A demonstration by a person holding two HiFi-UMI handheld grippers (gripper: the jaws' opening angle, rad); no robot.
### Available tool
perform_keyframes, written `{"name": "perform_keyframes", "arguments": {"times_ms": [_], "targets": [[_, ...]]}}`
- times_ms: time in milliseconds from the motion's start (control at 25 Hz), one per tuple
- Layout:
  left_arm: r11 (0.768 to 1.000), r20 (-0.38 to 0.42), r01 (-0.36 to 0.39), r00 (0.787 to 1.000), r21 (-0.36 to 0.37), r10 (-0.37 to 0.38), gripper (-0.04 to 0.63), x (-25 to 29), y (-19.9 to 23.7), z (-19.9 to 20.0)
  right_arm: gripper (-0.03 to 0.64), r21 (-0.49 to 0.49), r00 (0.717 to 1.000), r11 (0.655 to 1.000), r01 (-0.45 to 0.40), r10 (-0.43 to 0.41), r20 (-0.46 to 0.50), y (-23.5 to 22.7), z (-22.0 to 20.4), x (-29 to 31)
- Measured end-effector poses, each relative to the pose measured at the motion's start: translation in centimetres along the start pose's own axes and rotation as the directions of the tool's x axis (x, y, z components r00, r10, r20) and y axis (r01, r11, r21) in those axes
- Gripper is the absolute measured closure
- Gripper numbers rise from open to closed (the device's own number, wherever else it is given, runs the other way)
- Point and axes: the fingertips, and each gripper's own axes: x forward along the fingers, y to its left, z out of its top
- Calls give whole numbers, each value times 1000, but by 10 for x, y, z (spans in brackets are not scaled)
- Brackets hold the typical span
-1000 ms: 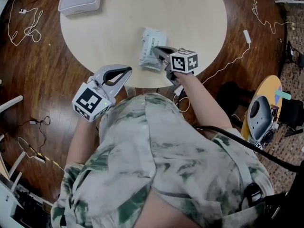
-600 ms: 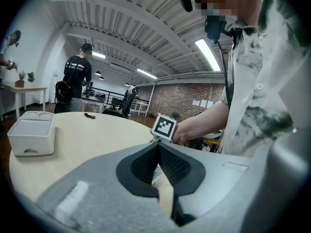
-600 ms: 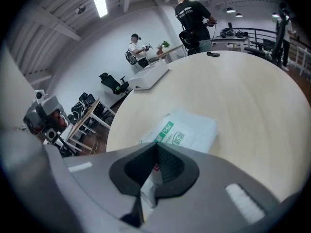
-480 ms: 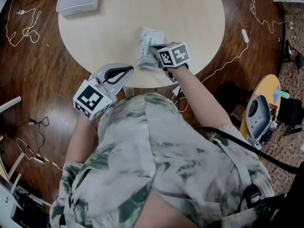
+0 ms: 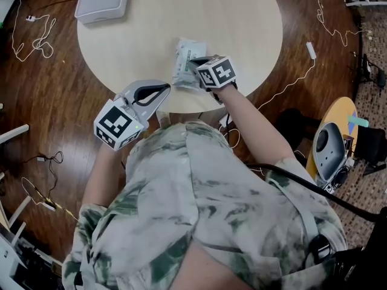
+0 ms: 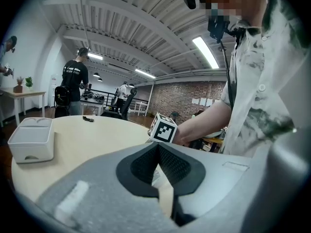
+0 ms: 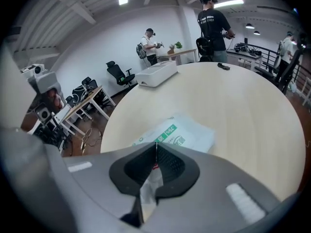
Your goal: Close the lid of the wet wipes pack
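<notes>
Right gripper (image 5: pixel 193 65), fingers closed, is pointing down at wet wipes pack (image 5: pixel 184 50) near bench's (image 5: pixel 242 17) front edge. Left gripper (image 5: pixel 163 89), fingers closed, is hovering beyond that edge.

An open-plan lab or studio workspace: ribbed metal ceiling (image 6: pixel 121 13) with strip lights (image 6: pixel 205 52), a brick wall (image 6: pixel 187 93), office chairs (image 7: pixel 119 74) beside desks (image 7: pixel 87 101), loose cables (image 5: pixel 37 40) on the wooden floor (image 5: pixel 54 95), other people (image 7: pixel 213 25) standing at work.
</notes>
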Motion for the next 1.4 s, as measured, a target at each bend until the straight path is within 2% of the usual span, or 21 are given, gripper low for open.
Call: {"name": "perform_keyframes", "arguments": {"times_ms": [120,400,640,880,1200,1400], "targets": [[1000,0,-15,1000,15,15,595,0,-4,5,606,-12,997,999,-35,36,63,2,1,-6],[998,1,-46,999,47,46,595,1,-22,17,603,-104,983,993,-50,68,172,19,10,-40],[995,3,-72,997,71,72,595,12,-52,31,603,-163,969,985,-61,98,226,35,-6,-86],[991,-1,-103,995,82,103,595,29,-99,43,601,-225,953,972,-74,135,271,48,-30,-143],[980,29,-196,980,18,195,595,22,-177,51,603,-291,918,950,-111,210,337,80,-75,-211],[977,5,-213,977,18,213,595,6,-220,46,603,-319,900,944,-83,209,382,101,-106,-245]]}}
